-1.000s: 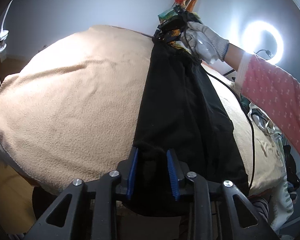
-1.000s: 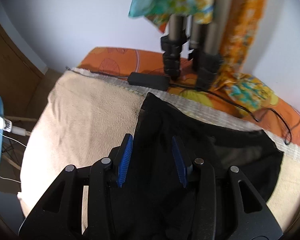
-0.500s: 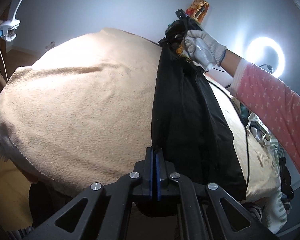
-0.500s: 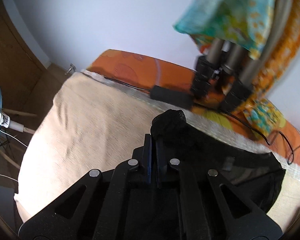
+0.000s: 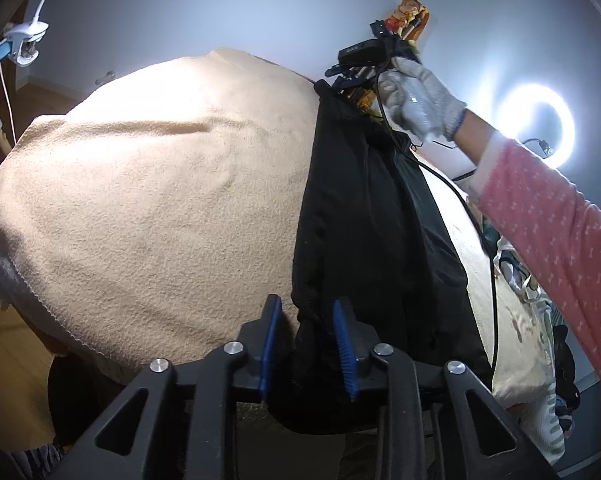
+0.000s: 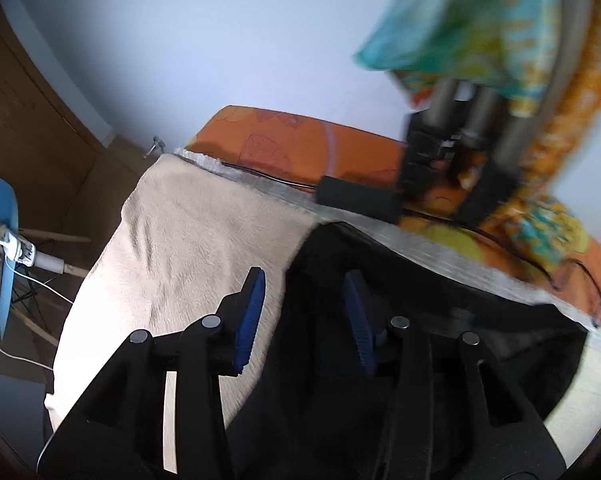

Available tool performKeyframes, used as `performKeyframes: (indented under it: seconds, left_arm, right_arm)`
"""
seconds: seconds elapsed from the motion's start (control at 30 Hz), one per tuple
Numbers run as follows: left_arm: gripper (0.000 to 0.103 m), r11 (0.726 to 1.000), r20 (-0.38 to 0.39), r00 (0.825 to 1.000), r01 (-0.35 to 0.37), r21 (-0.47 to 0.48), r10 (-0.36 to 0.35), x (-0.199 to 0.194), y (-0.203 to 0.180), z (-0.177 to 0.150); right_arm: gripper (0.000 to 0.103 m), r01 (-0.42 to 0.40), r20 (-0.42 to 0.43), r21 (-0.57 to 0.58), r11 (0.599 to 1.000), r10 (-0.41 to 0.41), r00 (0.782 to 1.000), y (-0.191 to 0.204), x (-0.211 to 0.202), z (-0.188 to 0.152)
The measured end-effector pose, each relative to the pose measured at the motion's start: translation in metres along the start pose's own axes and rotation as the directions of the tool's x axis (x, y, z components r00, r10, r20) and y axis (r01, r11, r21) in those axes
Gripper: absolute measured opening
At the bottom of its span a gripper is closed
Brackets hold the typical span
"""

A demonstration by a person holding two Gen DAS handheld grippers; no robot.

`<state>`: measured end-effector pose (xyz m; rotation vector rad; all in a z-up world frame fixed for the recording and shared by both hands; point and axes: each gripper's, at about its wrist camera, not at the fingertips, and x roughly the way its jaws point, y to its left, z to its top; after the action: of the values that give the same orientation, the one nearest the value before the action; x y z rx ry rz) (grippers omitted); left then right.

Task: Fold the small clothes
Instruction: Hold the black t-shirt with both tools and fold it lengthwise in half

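Note:
A black garment [image 5: 372,216] lies stretched along the beige blanket [image 5: 160,200]; it also shows in the right wrist view [image 6: 440,312]. My left gripper [image 5: 306,344] is open, its blue pads either side of the garment's near edge. My right gripper [image 6: 304,316] is open over the garment's far left corner, with the cloth between the pads. In the left wrist view the right gripper [image 5: 360,64] shows at the garment's far end, held by a gloved hand [image 5: 420,96].
The blanket [image 6: 204,248] covers an orange sheet [image 6: 300,140]. A black box with cables [image 6: 356,196] and tripod legs [image 6: 452,136] stand at the far edge. A ring light [image 5: 536,124] glows at right. A blue chair [image 6: 0,240] stands at left.
Both grippers were shut on the garment half a second ago and have opened. The garment's edges have dropped back onto the blanket.

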<state>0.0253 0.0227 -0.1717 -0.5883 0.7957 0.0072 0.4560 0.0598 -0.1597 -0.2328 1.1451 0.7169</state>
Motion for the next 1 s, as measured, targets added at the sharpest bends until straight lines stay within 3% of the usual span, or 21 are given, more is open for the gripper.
performKeyframes:
  seconds: [0.2, 0.27, 0.3, 0.37, 0.53, 0.57, 0.6, 0.63, 0.73, 0.87, 1.0]
  left_arm:
    - [0.019, 1.000, -0.002, 1.000, -0.010, 0.018, 0.010, 0.002, -0.001, 0.000]
    - [0.009, 1.000, -0.011, 1.000, -0.011, 0.021, 0.011, 0.004, -0.001, 0.000]
    - [0.000, 1.000, -0.021, 1.000, -0.002, 0.010, 0.003, 0.005, 0.000, 0.000]
    - [0.000, 1.000, -0.021, 1.000, 0.008, -0.009, -0.009, 0.003, 0.003, 0.000]
    - [0.001, 1.000, -0.010, 1.000, 0.001, -0.003, -0.001, -0.005, 0.001, 0.000]
    - [0.005, 1.000, -0.010, 1.000, -0.004, 0.001, 0.004, -0.006, 0.001, 0.001]
    - [0.021, 1.000, -0.017, 1.000, -0.013, 0.007, 0.013, -0.007, 0.000, 0.003]
    - [0.031, 1.000, -0.020, 0.999, -0.025, 0.009, 0.025, -0.009, 0.001, 0.005]
    - [0.038, 0.999, -0.007, 0.999, -0.032, 0.011, 0.032, -0.017, 0.006, 0.017]
    - [0.044, 1.000, -0.015, 1.000, 0.013, 0.004, -0.013, -0.023, 0.006, 0.023]
    - [0.045, 0.998, -0.081, 0.995, 0.062, 0.012, -0.061, -0.017, 0.002, 0.022]
  right_arm:
    - [0.042, 0.003, -0.113, -0.067, 0.998, -0.010, 0.994, 0.015, 0.016, -0.022]
    - [0.006, 0.024, -0.123, -0.103, 0.994, -0.037, 0.992, 0.023, 0.025, -0.029]
    - [0.007, 0.049, -0.121, -0.129, 0.990, -0.064, 0.991, 0.028, 0.030, -0.032]
    - [0.004, 0.045, -0.098, -0.142, 0.989, -0.059, 0.993, 0.034, 0.029, -0.031]
    - [0.003, -0.032, -0.044, -0.037, 0.999, 0.030, 0.999, 0.022, 0.023, -0.017]
    - [0.004, -0.043, -0.051, -0.028, 0.999, 0.042, 0.998, 0.019, 0.024, -0.017]
    - [0.004, -0.061, -0.057, -0.018, 0.998, 0.059, 0.997, 0.015, 0.022, -0.019]
    - [0.007, -0.064, -0.053, -0.004, 0.998, 0.064, 0.997, 0.009, 0.015, -0.022]
    - [0.018, -0.087, -0.029, 0.036, 0.996, 0.088, 0.996, -0.003, -0.014, -0.037]
    - [0.022, -0.129, 0.035, 0.055, 0.990, 0.128, 0.991, -0.016, -0.086, -0.078]
    - [0.036, -0.134, 0.069, 0.077, 0.988, 0.129, 0.989, -0.025, -0.156, -0.165]
